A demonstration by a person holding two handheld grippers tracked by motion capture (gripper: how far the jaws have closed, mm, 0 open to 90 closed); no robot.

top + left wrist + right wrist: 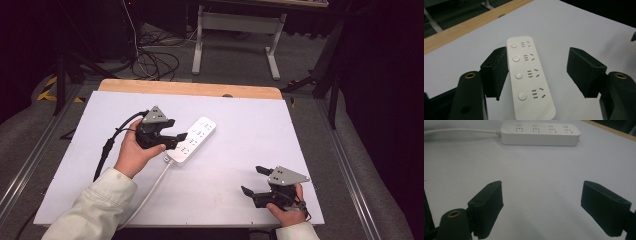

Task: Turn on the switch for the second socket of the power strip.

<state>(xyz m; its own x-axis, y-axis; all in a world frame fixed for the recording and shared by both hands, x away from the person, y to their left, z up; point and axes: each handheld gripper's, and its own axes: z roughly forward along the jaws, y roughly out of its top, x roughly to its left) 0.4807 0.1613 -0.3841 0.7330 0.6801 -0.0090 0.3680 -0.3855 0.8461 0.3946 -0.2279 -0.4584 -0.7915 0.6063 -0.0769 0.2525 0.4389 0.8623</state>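
Note:
A white power strip [197, 136] with several sockets and round buttons lies slantwise on the white table top [235, 165]. Its white cable [150, 187] runs toward the near edge. My left gripper [177, 141] hovers over the strip's near end, open. In the left gripper view the strip [530, 80] lies below the wide jaws of the left gripper [540, 72], close to the left pad, with no pad pressing on it. My right gripper [253, 180] rests near the front right corner, open and holding nothing. Ahead of the right gripper [541, 205] the strip [540, 133] lies across the table.
A wooden strip [190, 89] borders the table's far edge. Beyond it, cables [150, 62] lie on the floor and a white table frame [235, 30] stands. A person's sleeve [95, 210] comes in at the bottom left.

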